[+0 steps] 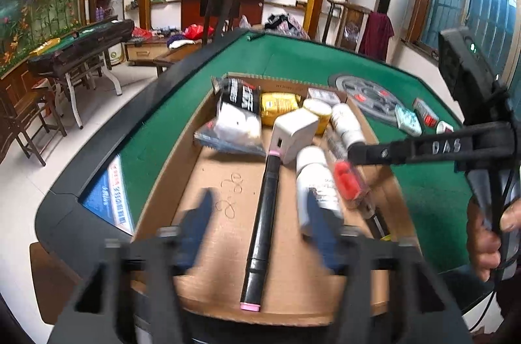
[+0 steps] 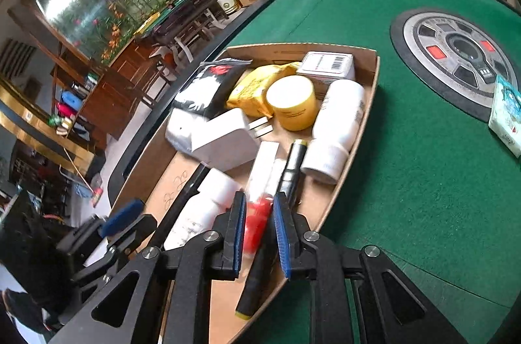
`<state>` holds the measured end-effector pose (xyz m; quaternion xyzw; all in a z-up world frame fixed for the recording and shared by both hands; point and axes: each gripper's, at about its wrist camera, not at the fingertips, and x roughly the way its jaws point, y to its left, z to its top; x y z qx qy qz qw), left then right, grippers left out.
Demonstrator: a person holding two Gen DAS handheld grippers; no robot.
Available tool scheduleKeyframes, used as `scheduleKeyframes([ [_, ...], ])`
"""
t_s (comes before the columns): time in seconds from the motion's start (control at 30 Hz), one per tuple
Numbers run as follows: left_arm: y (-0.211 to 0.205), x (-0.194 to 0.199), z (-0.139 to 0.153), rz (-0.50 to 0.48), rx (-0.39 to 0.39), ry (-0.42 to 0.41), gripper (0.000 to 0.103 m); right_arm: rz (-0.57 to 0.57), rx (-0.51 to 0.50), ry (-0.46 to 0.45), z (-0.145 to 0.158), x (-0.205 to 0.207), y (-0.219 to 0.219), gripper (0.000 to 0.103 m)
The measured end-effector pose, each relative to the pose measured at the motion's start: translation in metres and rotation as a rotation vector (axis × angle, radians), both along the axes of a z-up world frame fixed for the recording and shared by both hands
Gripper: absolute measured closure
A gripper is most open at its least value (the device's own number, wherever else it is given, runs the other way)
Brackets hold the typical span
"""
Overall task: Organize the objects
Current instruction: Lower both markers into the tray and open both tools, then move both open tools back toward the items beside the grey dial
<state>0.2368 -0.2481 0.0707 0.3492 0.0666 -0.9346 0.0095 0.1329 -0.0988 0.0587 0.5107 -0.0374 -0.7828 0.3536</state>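
Observation:
A cardboard tray (image 1: 211, 181) (image 2: 368, 116) lies on the green felt table. It holds a black marker with pink ends (image 1: 263, 220), a white charger (image 1: 294, 134) (image 2: 224, 139), white bottles (image 1: 317, 184) (image 2: 338, 129), a yellow jar (image 2: 291, 103), a yellow pouch (image 1: 278, 106) and a black-and-white packet (image 1: 239, 113). My right gripper (image 2: 259, 223) is shut on a small clear packet with a red cap (image 2: 257, 223) (image 1: 346, 181), over the tray. My left gripper (image 1: 257, 213) is open and empty above the tray's near end.
On the felt right of the tray are a round grey centre panel (image 2: 456, 57) (image 1: 371, 96), a teal-and-white packet (image 2: 508, 113) (image 1: 407, 117) and small boxes (image 1: 426, 113). The black table rim (image 1: 130, 122) runs along the left. Chairs and another table stand beyond.

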Motion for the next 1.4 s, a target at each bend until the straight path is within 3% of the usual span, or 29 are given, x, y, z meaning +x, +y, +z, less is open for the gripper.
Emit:
scheduleKeyframes([
  [0.03,0.000,0.003,0.005,0.007,0.001,0.017,0.028,-0.001,0.007,0.016,0.002,0.002,0.000,0.069],
  [0.1,0.002,0.009,0.016,0.017,-0.006,0.043,0.025,-0.014,0.020,0.071,0.011,0.008,0.002,0.037],
  [0.17,0.003,0.014,0.023,0.030,-0.017,0.067,0.019,-0.041,0.041,0.140,0.022,0.019,0.007,0.029],
  [0.4,0.017,0.012,0.037,0.026,-0.032,0.069,0.017,-0.199,0.211,0.473,0.059,0.041,0.038,0.008],
  [0.47,0.024,0.009,0.040,0.014,-0.026,0.062,0.017,-0.252,0.261,0.540,0.066,0.042,0.054,0.006],
  [0.63,0.052,-0.003,0.047,-0.027,-0.042,0.056,0.017,-0.323,0.327,0.577,0.073,0.033,0.091,0.005],
  [0.97,0.110,-0.029,0.050,-0.136,-0.110,0.035,0.017,-0.458,0.374,0.530,0.062,0.008,0.169,0.005],
  [1.4,0.165,-0.058,0.038,-0.231,-0.143,-0.018,0.017,-0.517,0.402,0.493,0.048,-0.007,0.213,0.005],
])
